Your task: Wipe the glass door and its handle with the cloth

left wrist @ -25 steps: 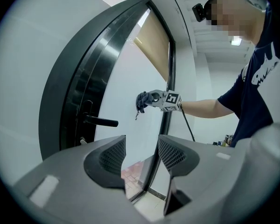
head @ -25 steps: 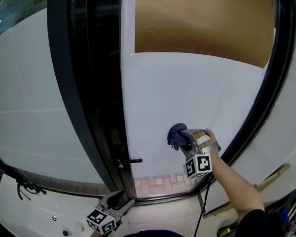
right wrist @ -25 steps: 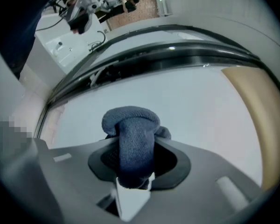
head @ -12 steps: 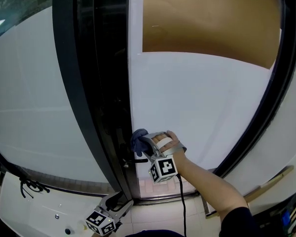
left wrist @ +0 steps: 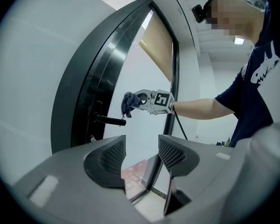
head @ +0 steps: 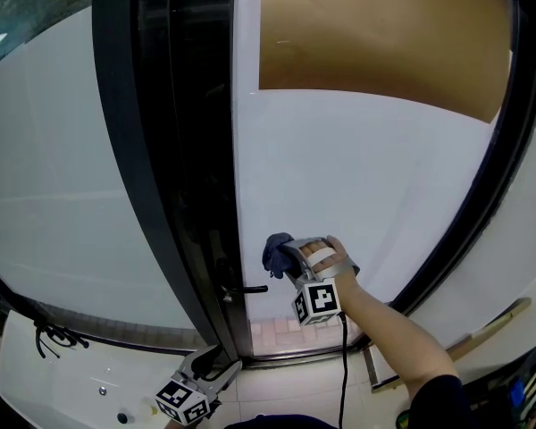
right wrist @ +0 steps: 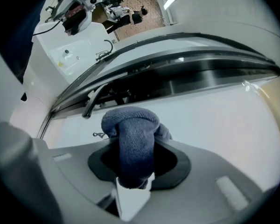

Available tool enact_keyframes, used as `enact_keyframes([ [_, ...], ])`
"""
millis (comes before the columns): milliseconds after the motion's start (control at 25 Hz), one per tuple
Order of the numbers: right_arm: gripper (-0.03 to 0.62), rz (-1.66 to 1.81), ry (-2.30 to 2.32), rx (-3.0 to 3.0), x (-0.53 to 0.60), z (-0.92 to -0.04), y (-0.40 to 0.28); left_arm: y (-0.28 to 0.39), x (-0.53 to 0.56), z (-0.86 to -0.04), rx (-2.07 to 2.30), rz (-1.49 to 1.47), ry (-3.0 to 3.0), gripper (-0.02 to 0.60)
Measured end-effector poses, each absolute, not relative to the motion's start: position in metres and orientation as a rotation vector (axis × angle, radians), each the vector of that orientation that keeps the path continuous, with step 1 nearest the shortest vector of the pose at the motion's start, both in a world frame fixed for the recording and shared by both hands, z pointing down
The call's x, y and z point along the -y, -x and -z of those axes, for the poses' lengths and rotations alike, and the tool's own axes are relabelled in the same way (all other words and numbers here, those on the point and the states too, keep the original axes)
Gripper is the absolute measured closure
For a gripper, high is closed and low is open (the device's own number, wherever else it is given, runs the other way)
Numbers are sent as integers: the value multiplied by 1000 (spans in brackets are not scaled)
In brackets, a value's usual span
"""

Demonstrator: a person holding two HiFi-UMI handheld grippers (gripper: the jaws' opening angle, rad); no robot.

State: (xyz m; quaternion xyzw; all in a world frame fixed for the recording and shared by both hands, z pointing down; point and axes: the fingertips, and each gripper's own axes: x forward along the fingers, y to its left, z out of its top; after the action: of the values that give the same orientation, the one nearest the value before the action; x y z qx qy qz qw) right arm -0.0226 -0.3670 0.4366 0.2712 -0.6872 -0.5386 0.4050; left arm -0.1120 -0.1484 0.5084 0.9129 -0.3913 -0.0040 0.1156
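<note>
A frosted glass door (head: 357, 168) stands in a black frame (head: 152, 150). Its black lever handle (head: 243, 290) sticks out near the bottom left of the pane. My right gripper (head: 284, 254) is shut on a bunched dark blue cloth (head: 276, 251), held against the glass a little right of and above the handle. In the right gripper view the cloth (right wrist: 132, 139) fills the jaws, with the handle (right wrist: 92, 101) beyond it. My left gripper (head: 213, 361) hangs low by the floor, open and holding nothing. From the left gripper view (left wrist: 141, 153) the handle (left wrist: 109, 120) and cloth (left wrist: 128, 102) show ahead.
A tan blind (head: 375, 34) covers the top of the pane. A white counter with a sink (head: 80, 387) lies at the lower left. Pale tiles (head: 277, 333) show at the door's foot. A wooden stick (head: 482, 329) leans at the lower right.
My right gripper with the cloth swept left across the glass to the handle, then came back slightly right and down. The left gripper stayed where it was.
</note>
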Motion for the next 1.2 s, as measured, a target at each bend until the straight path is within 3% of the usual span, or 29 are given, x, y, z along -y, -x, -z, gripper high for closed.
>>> enact_keyframes([
  [480,461,1162,-895,1584,389,-440,-142,91,153,-502,1077,-7,-2711,367],
  [720,461,1058,-982,1556,393,-444,-186,83,150,-502,1056,0,-2728,367],
  [880,461,1079,-990,1661,373,-438,-155,83,147,-501,1064,-13,-2717,367],
  [1200,461,1057,-806,2113,326,-415,10,94,146,-505,1090,4,-2709,367],
])
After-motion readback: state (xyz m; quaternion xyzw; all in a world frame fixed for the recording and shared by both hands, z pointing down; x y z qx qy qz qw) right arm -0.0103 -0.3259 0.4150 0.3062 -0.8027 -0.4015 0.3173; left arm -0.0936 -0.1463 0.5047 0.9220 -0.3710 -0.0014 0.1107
